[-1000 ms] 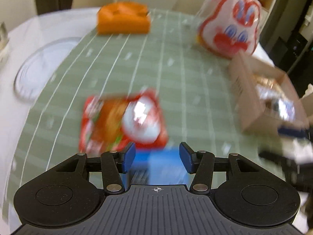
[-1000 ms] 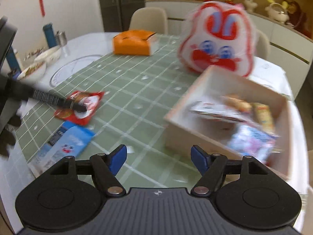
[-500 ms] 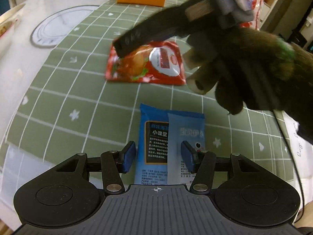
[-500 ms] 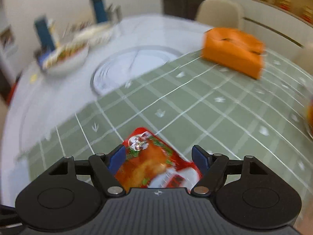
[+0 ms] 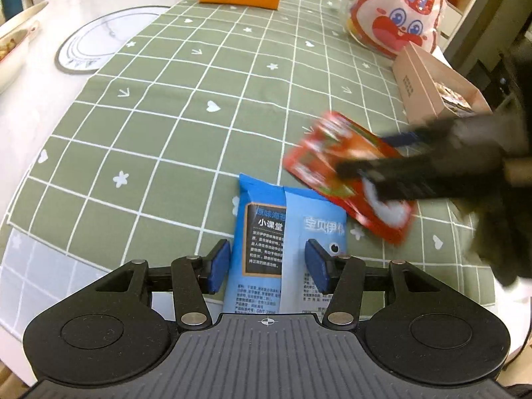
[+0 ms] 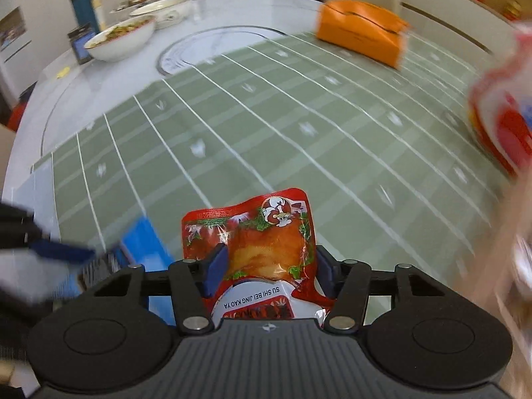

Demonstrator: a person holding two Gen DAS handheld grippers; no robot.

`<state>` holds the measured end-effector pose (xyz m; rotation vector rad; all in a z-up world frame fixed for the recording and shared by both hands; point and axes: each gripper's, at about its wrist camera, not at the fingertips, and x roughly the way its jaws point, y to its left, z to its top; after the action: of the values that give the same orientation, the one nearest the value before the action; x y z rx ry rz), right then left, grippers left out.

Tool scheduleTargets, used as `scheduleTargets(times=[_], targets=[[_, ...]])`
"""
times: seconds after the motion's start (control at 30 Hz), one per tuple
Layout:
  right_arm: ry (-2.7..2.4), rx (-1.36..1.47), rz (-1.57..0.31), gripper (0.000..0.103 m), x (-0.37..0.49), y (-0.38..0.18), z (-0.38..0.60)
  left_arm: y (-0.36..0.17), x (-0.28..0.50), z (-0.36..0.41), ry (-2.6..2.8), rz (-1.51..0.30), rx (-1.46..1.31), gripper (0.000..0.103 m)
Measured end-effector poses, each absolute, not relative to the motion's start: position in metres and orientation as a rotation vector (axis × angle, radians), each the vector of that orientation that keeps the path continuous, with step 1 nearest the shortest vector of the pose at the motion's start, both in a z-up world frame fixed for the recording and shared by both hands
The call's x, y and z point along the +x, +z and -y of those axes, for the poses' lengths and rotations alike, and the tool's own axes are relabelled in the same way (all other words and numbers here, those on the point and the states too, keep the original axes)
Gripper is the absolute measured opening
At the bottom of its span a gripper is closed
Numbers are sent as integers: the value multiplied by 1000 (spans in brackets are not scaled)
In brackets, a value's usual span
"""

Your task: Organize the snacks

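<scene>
My right gripper [image 6: 271, 266] squeezes the shiny red snack packet [image 6: 266, 246]; my left gripper [image 5: 267, 264] gapes wide over the blue snack packet [image 5: 286, 232] on the green checked tablecloth [image 5: 186, 106] covering the round white table [image 5: 40, 76].

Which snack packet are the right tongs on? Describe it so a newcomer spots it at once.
On the green checked cloth, look just right of the blue packet near the table's front edge. The red packet sits between the right tongs; it is the only red one, showing orange food and a white label.

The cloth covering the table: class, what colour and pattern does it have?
The cloth is sage green with a white grid and small white hearts, flowers and arrows, shown best in the left wrist view.
</scene>
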<state>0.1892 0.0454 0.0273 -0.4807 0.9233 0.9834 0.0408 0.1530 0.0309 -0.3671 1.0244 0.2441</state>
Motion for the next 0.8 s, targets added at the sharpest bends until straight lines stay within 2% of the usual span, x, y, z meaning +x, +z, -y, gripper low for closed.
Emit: scheduleTargets(times=[0.13, 0.37, 0.43, 0.47, 0.53, 0.57, 0.6, 0.63, 0.77, 0.8], targets=[[916, -412, -941, 56, 178, 27, -3, 40, 34, -148, 253, -1001, -371, 54], [836, -306, -916, 75, 166, 25, 56, 40, 35, -113, 180, -1046, -236, 56], [827, -283, -928, 76, 163, 22, 68, 38, 37, -99, 184, -1042, -161, 58], [825, -268, -935, 76, 161, 19, 73, 37, 40, -92, 179, -1043, -129, 61], [820, -254, -924, 78, 154, 16, 78, 33, 44, -84, 158, -1038, -100, 75], [817, -256, -904, 80, 149, 13, 80, 31, 47, -81, 141, -1043, -91, 85], [814, -269, -881, 83, 144, 11, 81, 30, 49, -78, 131, -1046, -86, 89], [814, -287, -865, 85, 139, 10, 80, 30, 49, -77, 136, -1042, -82, 89], [814, -352, -796, 97, 121, 3, 75, 36, 43, -87, 205, -990, -120, 72], [801, -334, -796, 100, 120, 1, 76, 36, 43, -92, 236, -990, -124, 71]])
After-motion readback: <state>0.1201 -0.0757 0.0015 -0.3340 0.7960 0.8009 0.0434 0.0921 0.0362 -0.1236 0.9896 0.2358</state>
